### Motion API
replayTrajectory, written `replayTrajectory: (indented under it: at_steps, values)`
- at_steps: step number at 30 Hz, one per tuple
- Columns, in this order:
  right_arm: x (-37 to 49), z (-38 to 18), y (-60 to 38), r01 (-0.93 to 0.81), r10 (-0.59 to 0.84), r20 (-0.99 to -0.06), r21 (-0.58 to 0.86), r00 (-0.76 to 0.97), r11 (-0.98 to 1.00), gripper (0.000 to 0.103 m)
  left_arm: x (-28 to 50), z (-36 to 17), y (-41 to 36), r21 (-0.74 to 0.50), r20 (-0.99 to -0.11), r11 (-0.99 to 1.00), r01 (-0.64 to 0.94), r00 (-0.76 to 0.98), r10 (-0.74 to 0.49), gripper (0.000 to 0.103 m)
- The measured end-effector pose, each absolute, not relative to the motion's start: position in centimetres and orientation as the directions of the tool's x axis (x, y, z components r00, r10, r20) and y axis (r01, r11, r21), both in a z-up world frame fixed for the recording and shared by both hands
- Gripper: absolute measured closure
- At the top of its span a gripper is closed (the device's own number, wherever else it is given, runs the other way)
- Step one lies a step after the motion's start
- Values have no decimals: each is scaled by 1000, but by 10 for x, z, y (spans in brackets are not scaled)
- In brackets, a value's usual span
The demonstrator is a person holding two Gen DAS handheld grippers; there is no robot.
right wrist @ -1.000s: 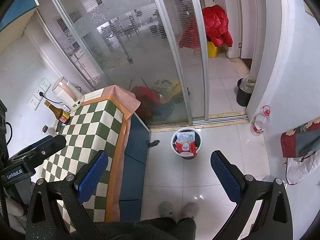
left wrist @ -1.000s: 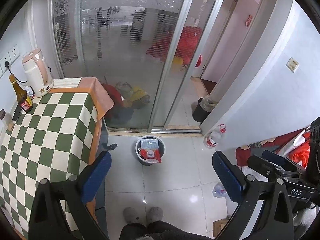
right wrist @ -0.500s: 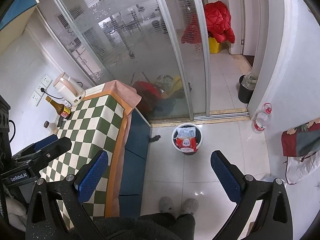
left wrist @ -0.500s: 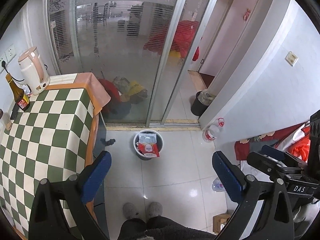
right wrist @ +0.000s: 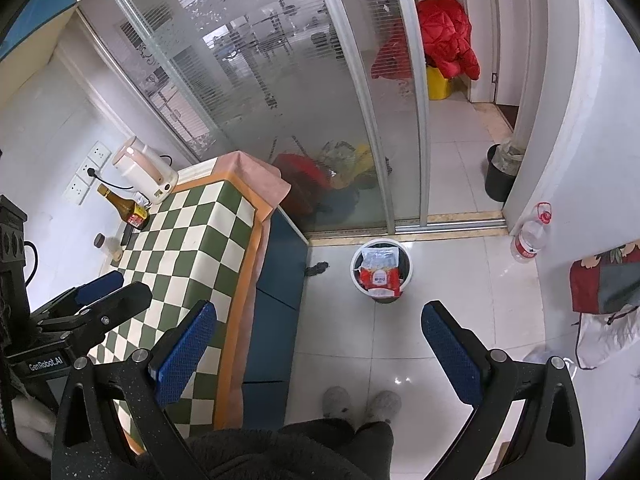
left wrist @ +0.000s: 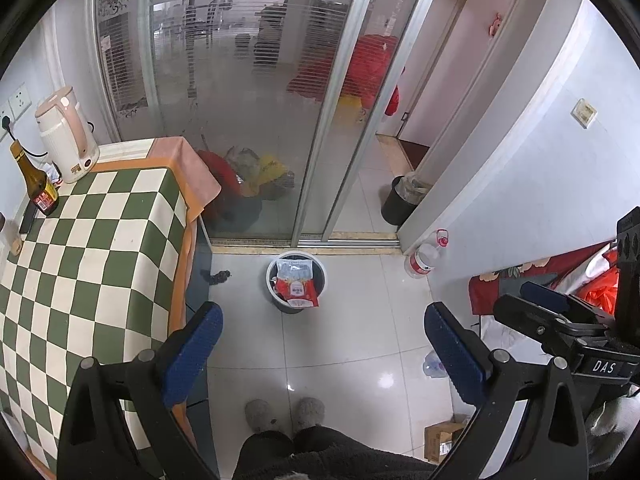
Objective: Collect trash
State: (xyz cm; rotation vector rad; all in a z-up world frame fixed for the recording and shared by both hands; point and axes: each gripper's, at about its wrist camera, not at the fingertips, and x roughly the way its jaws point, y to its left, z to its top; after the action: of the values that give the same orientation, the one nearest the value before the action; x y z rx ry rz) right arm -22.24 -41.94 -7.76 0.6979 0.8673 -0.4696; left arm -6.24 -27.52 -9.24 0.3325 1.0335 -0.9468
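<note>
My left gripper [left wrist: 322, 350] is wide open, with nothing between its blue pads [left wrist: 192, 354]. My right gripper [right wrist: 318, 348] is wide open too and touches nothing. Both are high above the floor. The trash bin [left wrist: 296, 281] stands upright on the white tiles, near the glass door [left wrist: 248, 92]. A red and white wrapper [left wrist: 297, 290] pokes out of it, long side hanging over the rim toward my slippers [left wrist: 284, 414]. A clear packet [left wrist: 295, 269] lies behind it in the bin.
</note>
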Motion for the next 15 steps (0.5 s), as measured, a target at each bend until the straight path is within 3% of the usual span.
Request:
replayTrajectory:
  at_steps: [15]
  values:
    - [-221, -83, -422, 629, -75, -822, 369, 564, 684, 0, -62, -94, -279, -206, -844, 570, 796, 150, -514, 0]
